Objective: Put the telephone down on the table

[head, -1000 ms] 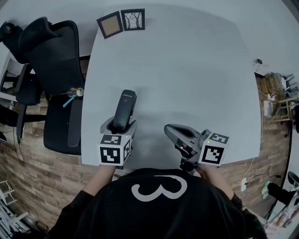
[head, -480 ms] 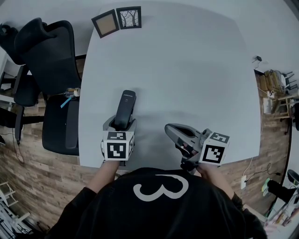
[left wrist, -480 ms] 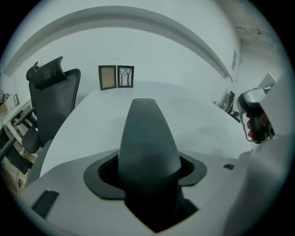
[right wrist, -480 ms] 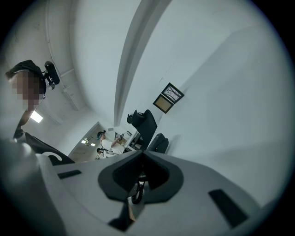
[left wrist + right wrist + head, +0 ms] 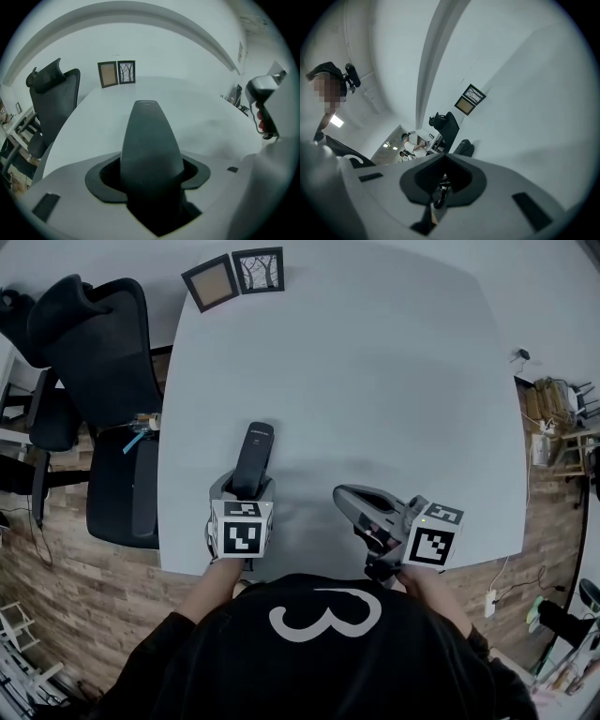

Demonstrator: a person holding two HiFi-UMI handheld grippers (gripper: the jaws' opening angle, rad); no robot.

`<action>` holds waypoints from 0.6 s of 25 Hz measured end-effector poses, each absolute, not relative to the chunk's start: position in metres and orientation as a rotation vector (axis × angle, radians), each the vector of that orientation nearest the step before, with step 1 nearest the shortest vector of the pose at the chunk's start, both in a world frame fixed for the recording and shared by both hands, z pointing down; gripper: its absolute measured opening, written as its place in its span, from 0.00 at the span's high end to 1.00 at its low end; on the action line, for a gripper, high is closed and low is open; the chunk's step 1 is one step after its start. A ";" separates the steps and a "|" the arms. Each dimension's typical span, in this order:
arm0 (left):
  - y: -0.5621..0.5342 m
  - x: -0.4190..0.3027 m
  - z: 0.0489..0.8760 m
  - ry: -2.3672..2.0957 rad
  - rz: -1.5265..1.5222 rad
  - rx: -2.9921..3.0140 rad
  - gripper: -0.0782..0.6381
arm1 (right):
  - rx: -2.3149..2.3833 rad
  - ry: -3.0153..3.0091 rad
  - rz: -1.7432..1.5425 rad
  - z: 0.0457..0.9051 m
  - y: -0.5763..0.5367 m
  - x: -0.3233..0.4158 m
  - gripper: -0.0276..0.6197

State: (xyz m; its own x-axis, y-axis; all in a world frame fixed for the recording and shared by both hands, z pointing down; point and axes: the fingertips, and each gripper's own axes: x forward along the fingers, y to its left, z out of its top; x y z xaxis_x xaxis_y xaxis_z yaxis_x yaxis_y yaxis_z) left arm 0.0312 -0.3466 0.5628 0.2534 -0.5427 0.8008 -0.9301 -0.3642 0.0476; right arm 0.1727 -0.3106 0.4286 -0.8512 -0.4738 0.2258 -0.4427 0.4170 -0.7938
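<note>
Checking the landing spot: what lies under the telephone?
Bare white table shows beneath the telephone's far end. The left gripper, clamped on its near end, covers whatever is below that.

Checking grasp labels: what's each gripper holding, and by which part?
Left gripper clamps the telephone at its near end; far end sticks out. Right gripper holds nothing.

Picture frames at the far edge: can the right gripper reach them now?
Probably, with a long stretch: the right gripper is empty and only bare table lies between it and the picture frames at the far left corner.
</note>
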 end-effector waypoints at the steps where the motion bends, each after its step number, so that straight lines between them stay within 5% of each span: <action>1: -0.346 0.031 0.563 -1.329 0.969 2.001 0.48 | -0.845 2.613 -1.451 0.429 -0.311 0.173 0.95; 15: -0.344 0.030 0.562 -1.340 0.966 1.988 0.46 | -0.850 2.593 -1.479 0.437 -0.302 0.174 0.95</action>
